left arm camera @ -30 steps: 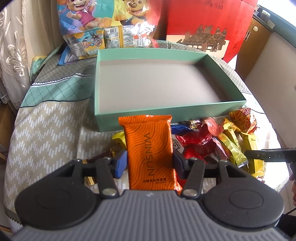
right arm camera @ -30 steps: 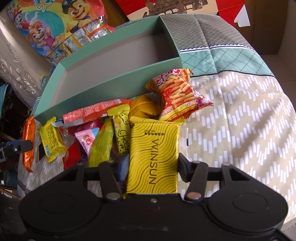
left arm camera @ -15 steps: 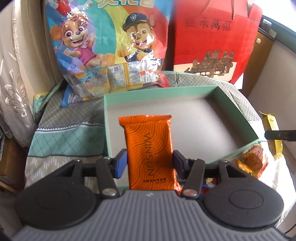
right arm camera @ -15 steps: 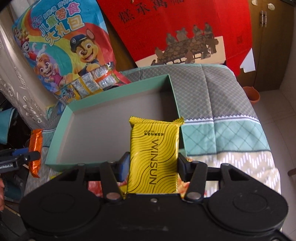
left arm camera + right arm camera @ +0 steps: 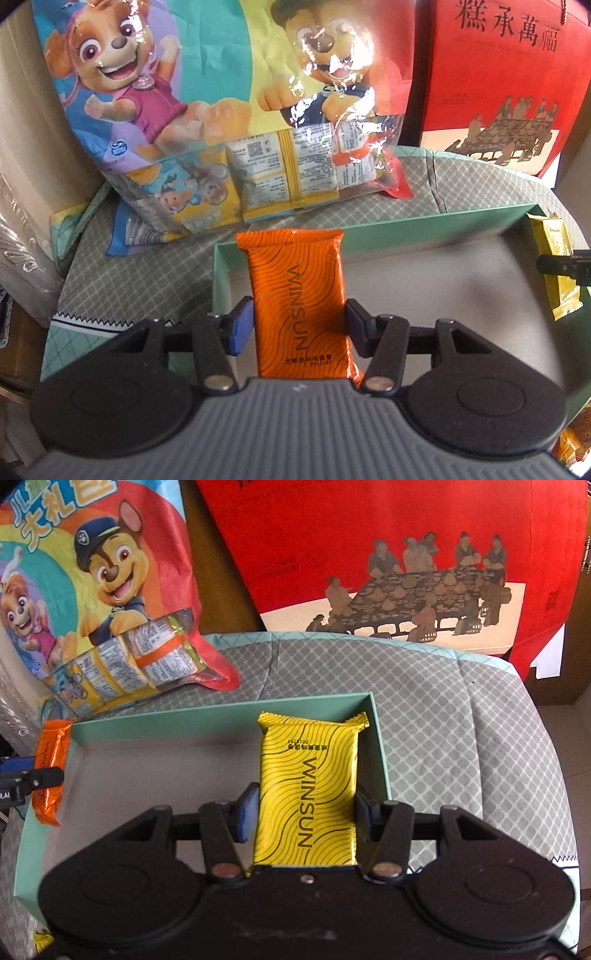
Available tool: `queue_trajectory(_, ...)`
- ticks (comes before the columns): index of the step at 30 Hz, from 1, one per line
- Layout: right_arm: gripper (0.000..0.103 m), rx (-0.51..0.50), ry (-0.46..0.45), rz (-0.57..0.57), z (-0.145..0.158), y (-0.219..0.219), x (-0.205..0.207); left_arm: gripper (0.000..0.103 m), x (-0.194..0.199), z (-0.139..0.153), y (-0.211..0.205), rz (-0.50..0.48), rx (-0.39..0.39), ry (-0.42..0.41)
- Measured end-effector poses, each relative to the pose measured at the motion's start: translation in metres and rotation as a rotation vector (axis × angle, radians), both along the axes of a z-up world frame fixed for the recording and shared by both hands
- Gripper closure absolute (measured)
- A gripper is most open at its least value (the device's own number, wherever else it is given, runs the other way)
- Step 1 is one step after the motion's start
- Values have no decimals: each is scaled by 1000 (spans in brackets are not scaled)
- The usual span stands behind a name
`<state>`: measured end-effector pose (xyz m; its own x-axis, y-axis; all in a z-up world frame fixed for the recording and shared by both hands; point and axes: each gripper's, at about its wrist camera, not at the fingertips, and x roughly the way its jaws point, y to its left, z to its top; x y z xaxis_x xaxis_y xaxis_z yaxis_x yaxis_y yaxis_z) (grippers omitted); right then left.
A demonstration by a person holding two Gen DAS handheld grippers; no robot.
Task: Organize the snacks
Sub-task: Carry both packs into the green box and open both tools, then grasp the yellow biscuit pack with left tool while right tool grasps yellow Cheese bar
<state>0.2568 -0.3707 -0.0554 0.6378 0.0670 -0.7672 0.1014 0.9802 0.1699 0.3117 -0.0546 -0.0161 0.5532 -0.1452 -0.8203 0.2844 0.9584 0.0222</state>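
While clamped, glossy orange packet stays flat.

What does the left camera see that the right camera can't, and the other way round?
Only the left wrist view shows the white curtain at its left edge. Only the right wrist view shows bare floor past the cloth. Both show the green box, the puppy snack bag, the red gift bag, the orange packet in the left tongs and the yellow packet in the right tongs.
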Motion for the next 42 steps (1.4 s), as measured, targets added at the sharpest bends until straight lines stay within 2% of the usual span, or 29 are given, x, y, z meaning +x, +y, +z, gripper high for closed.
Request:
queue_trajectory(3,48,-4,-19,12,-4,-2,11,47,3,-6,-6,-9,45,-21)
queue_trajectory(5,43,-1,-44,8,-3,-4,16,30,2,-6,-10,-3,70,-47)
queue_trajectory(6,31,10,-56,3,-2,-5,15,15,-1,-3,-11,-1,70,-67)
queue_trajectory(7,23,27,-72,3,-1,-6,14,8,-3,-1,-11,-1,66,-87)
queue_trajectory(10,7,41,-95,-3,4,-10,2,6,-9,6,-13,1,65,-102)
queue_trajectory(13,1,55,-109,-10,17,-9,-16,4,-18,12,-11,4,57,-104)
queue_trajectory(19,0,85,-114,-7,31,-7,-58,0,-55,25,-2,2,34,-95)
queue_trajectory(31,0,132,-61,14,33,16,-155,0,-156,30,24,17,24,-41)
queue_trajectory(35,0,164,-25,9,27,22,-183,0,-183,26,35,35,24,-19)
queue_trajectory(42,0,214,26,-28,6,31,-221,0,-214,2,46,73,9,42)
